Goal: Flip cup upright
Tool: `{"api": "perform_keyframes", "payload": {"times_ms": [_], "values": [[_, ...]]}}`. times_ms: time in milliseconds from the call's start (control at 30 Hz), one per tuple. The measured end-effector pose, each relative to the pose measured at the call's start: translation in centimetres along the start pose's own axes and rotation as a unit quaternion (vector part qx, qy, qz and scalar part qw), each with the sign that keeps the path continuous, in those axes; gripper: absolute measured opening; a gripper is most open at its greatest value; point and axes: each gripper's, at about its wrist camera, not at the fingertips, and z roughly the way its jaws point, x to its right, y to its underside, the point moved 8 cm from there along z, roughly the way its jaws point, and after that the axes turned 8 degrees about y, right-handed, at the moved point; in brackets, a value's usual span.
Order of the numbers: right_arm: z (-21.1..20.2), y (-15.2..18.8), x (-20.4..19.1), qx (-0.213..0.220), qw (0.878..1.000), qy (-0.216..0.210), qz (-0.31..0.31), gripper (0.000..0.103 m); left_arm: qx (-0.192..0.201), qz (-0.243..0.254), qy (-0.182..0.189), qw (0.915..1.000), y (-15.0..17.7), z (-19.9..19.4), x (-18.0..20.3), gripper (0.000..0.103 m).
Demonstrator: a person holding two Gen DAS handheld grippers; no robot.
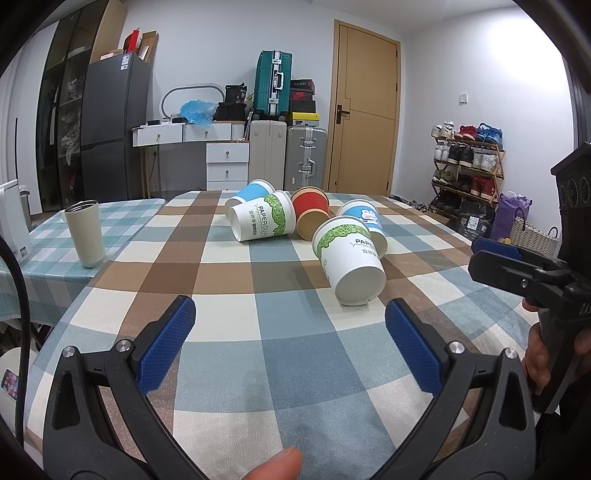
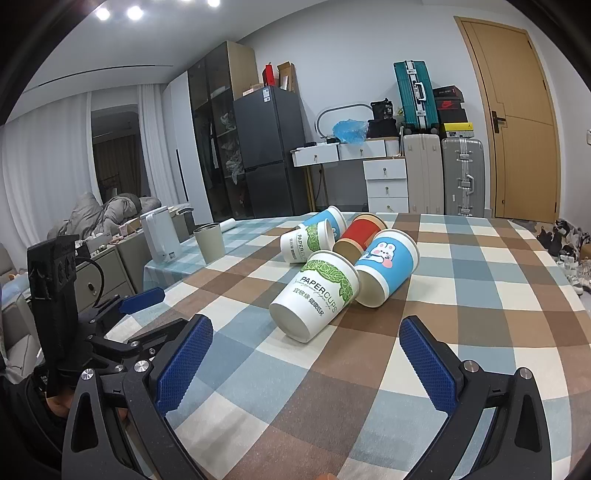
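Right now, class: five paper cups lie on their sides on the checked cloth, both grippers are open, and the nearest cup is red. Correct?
Not quite. The nearest cup is white with green leaves, as the right wrist view shows; the red cup lies farther back. The rest holds.

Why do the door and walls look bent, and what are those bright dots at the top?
Left wrist view: fisheye bending curves the door, with black corners. Right wrist view: the dots are ceiling lights; the door bows too, while the nearest leaf-print cup stays sharp, under soft light.

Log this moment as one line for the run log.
left gripper open, empty | right gripper open, empty | five paper cups on their sides | nearest cup untouched
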Motion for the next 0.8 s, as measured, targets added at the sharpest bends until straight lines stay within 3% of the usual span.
{"api": "perform_keyframes", "payload": {"times_ms": [800], "values": [[0.02,0.10,0.26,-0.006,1.000,0.005,0.002,0.103,0.000,0.000,0.000,1.0000,-0.01,-0.02,0.01,0.103]]}}
